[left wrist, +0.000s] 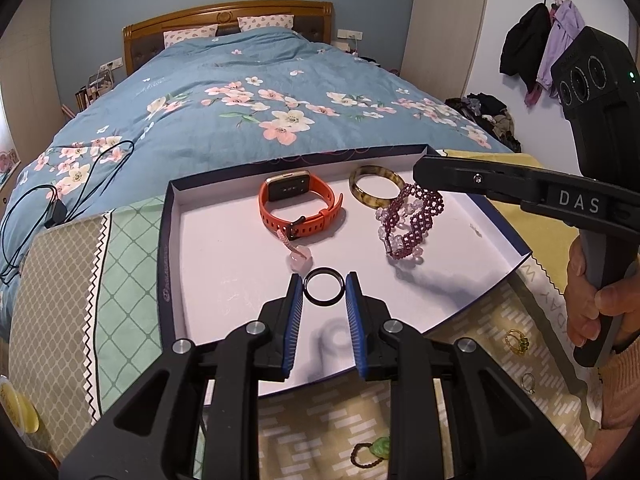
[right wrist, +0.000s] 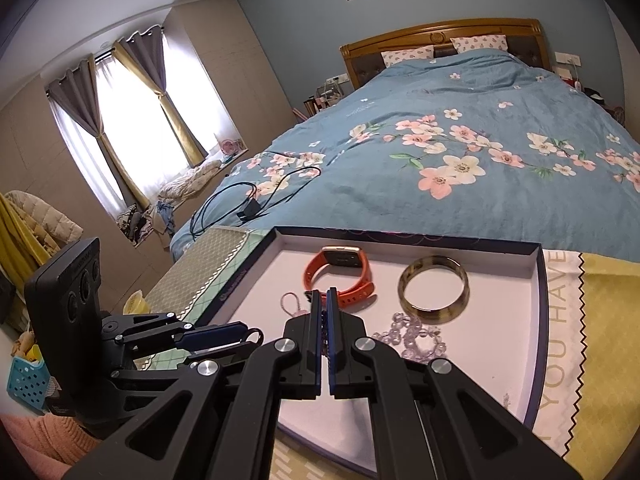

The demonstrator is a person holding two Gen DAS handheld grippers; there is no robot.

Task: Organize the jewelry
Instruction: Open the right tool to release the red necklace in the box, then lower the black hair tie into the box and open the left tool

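**Both grippers carrying jewelry over the tray**

Nearest the left wrist camera, the left gripper (left wrist: pixel 323 286) has its blue pads pressed on either side of a black ring (left wrist: pixel 323 286), which hangs above the white floor of the tray (left wrist: pixel 224 280) and throws a round shadow just beneath. In the right wrist view, the right gripper (right wrist: pixel 324 300) has its jaws pressed together on a strand of the purple beaded bracelet (left wrist: pixel 412 220); from the left camera the bracelet dangles from that gripper's tip, its lower end seeming to touch the tray floor.

Still outside the tray, on the patterned cloth in front of it, lie a gold ring with a green stone (left wrist: pixel 517 342), a small silver ring (left wrist: pixel 529 383) and a dark bead loop with a green charm (left wrist: pixel 372 451).

Farther in, a pink charm (left wrist: pixel 298 254) lies near the tray's middle. Toward the back wall sit an orange smartwatch (left wrist: pixel 298 208) and, beside it, a tortoiseshell bangle (left wrist: pixel 374 190). Beyond the tray stretches a bed with a floral quilt (left wrist: pixel 248 92).

The step in hand looks like placing: both pieces are over the tray but not released. The next move probably calls for lowering the black ring onto bare floor clear of the pink charm, then parting the pads, and laying the bracelet down beside the bangle without draping over it.
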